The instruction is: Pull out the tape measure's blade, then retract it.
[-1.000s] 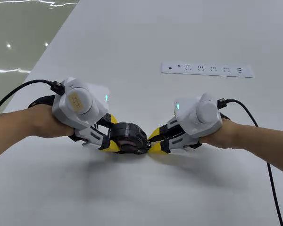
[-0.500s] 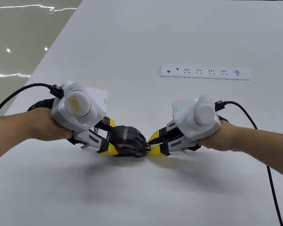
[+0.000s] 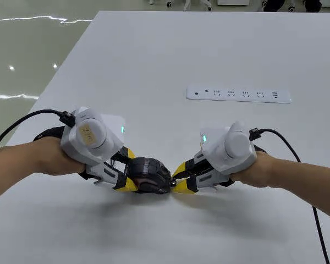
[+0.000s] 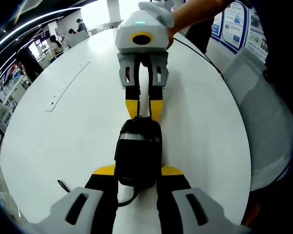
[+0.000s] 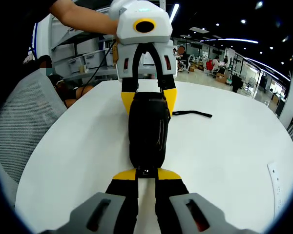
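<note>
Now: both tools on the tape measure, blade not drawn out

Down at the near middle of the white tabletop (image 3: 181, 49) lies the black tape measure (image 3: 148, 175), caught between the two tools. The left tool (image 3: 129, 170) comes in from the left and is clenched across the case, one yellow tip on the far side and one on the near side. In the left gripper view the case (image 4: 138, 156) sits squarely between that tool's own yellow tips (image 4: 139, 170), which press against both flanks.

The right tool (image 3: 177, 177) comes in from the right, nose to nose with the other. Its jaws stand almost together, pinched on the small end hook (image 5: 145, 171) at the mouth of the case. In the right gripper view the hook sits just between the yellow tips and directly against the case (image 5: 147, 127); no length of blade shows between hook and case. The left tool (image 5: 148, 100) shows beyond, gripping the far end of the case.

A thin black wrist strap (image 5: 191, 113) trails from the case and lies flat on the tabletop. A white power strip (image 3: 238, 94) lies well apart, toward the far right. Black cables run back from both tools along the person's forearms.
</note>
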The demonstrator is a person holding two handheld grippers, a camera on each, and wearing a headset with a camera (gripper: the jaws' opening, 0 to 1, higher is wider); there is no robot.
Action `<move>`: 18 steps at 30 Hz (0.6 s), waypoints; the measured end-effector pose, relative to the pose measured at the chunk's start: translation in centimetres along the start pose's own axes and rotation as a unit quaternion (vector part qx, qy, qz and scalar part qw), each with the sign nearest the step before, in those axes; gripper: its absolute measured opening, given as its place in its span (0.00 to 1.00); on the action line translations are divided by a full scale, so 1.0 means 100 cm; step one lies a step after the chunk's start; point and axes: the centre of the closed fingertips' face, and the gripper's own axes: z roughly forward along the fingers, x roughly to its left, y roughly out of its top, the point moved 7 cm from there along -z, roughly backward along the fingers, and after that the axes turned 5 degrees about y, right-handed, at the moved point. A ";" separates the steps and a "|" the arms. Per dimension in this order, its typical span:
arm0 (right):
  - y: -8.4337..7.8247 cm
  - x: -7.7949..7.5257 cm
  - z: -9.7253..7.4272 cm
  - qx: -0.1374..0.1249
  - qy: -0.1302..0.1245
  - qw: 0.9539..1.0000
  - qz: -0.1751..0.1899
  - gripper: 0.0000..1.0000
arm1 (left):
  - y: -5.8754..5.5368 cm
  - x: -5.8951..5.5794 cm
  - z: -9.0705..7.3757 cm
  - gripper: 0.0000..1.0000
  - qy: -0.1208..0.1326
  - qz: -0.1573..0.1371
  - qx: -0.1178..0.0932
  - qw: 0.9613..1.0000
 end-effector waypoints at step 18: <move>0.001 -0.002 0.000 0.001 0.000 1.000 -0.003 0.11 | -0.002 0.002 0.000 0.25 -0.002 0.000 -0.001 1.000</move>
